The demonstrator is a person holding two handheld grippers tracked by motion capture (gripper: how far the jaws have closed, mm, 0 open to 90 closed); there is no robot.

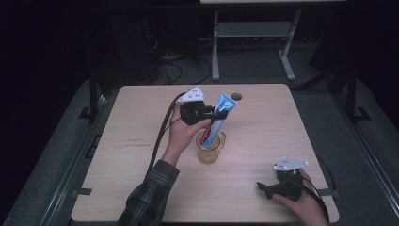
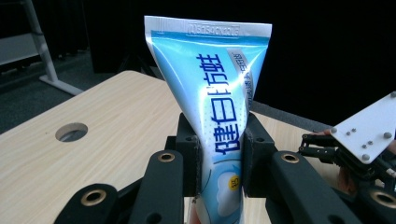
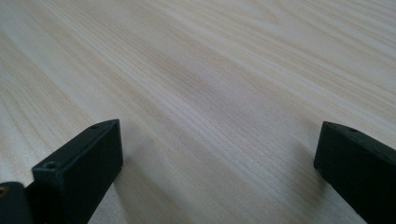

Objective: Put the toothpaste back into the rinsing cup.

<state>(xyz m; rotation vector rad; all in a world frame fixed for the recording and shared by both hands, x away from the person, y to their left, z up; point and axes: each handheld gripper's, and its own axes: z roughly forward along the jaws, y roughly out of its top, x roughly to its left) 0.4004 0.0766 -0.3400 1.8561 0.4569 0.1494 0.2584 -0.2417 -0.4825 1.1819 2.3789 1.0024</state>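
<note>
A blue and white toothpaste tube (image 1: pixel 220 114) stands tilted with its lower end inside a clear amber glass cup (image 1: pixel 210 149) at the table's middle. My left gripper (image 1: pixel 217 114) is shut on the tube's middle, above the cup. In the left gripper view the tube (image 2: pixel 219 93) rises between the two black pads (image 2: pixel 189 151), flat crimped end up. My right gripper (image 1: pixel 266 188) rests low on the table near the front right edge, held by a hand. Its jaws stand wide apart over bare wood in the right gripper view (image 3: pixel 219 154), with nothing between them.
The light wooden table (image 1: pixel 141 141) has a round cable hole (image 1: pixel 236 96) at its far edge. A white desk frame (image 1: pixel 254 33) stands on the dark floor behind. The right gripper's grey plate (image 2: pixel 369 128) shows at the right in the left gripper view.
</note>
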